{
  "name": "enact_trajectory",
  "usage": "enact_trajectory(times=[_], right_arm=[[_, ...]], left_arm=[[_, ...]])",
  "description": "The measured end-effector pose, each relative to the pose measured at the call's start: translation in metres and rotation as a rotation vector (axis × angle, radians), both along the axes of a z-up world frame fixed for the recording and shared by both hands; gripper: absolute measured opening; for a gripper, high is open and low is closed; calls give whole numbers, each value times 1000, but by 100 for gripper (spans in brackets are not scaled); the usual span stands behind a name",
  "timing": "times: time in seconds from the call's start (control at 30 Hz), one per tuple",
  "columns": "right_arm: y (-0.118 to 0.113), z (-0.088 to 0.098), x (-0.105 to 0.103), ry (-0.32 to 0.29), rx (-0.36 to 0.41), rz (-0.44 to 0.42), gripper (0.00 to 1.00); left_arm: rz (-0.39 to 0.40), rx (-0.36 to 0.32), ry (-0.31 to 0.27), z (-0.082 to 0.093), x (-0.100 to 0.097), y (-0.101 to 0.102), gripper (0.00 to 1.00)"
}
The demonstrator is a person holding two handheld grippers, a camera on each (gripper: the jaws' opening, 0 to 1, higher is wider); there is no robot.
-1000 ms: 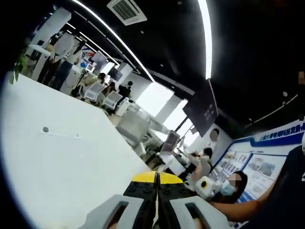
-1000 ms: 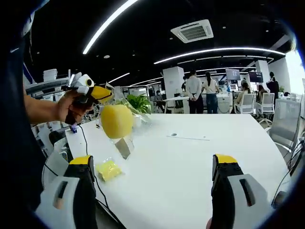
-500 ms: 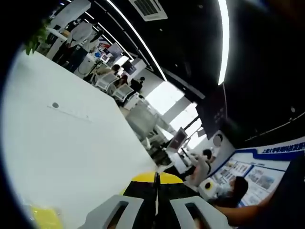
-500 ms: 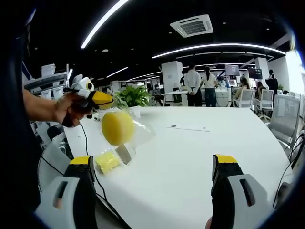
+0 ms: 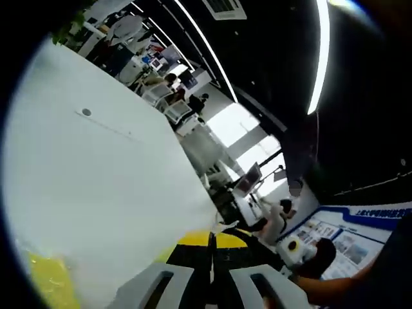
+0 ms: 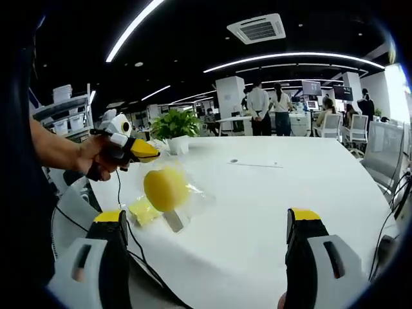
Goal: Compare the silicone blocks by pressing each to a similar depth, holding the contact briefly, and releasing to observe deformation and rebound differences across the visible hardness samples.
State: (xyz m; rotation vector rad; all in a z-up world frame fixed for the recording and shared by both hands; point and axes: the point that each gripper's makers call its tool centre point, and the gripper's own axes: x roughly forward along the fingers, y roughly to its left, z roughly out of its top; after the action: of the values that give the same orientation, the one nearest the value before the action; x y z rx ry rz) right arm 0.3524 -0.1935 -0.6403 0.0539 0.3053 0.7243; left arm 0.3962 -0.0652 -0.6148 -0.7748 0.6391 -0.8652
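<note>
Yellow-tipped left gripper [image 6: 143, 151] raised, holding bagged block [image 6: 166, 188]

In the right gripper view, the left gripper [image 6: 143, 151], held in a hand [image 6: 96, 158], carries the clear bag with the round yellow block [image 6: 166, 188] lower than a second ago; the bag now hangs close over the white table [image 6: 270, 206], just beside the flat yellow block [image 6: 144, 210]. In the left gripper view, the camera has tilted down, and a yellow block [image 5: 55, 283] has come into sight at the lower left.

The wall poster [image 5: 360, 238] carries lettering too blurred to read.
</note>
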Motion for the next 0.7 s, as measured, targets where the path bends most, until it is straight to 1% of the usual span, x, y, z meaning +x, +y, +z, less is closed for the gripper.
enact_trajectory(times=[0.03,0.07,0.1,0.13,0.2,0.27,0.37,0.43,0.5,0.6,0.67,0.7], right_arm=[[0,-1,-1,3,2,-2,97],[1,-2,-3,6,3,-3,97],[1,-3,-3,8,4,-4,97],[1,-4,-4,12,4,-5,97],[0,-5,-5,17,6,-6,97],[0,-6,-6,20,5,-9,97],[-2,-6,-7,23,4,-14,97],[-2,-8,-8,26,2,-14,97],[-2,-12,-9,34,-4,-13,97],[-1,-15,-11,44,-6,-11,97],[-1,-17,-12,47,-5,-11,97],[-1,-17,-12,49,-5,-11,97]], left_arm=[[1,-10,26,-5,-2,-1,0],[4,-12,32,-6,-2,-1,0],[12,-18,57,-11,-3,-2,0],[14,-9,70,-18,-5,-2,0],[10,8,94,-28,-8,-3,0],[12,20,106,-37,-11,-2,0],[29,17,131,-46,-10,4,0],[44,9,143,-49,-7,7,0],[58,35,132,-53,-3,12,0],[86,65,135,-63,3,18,0],[105,71,142,-69,8,23,0],[135,80,151,-73,12,28,0]])
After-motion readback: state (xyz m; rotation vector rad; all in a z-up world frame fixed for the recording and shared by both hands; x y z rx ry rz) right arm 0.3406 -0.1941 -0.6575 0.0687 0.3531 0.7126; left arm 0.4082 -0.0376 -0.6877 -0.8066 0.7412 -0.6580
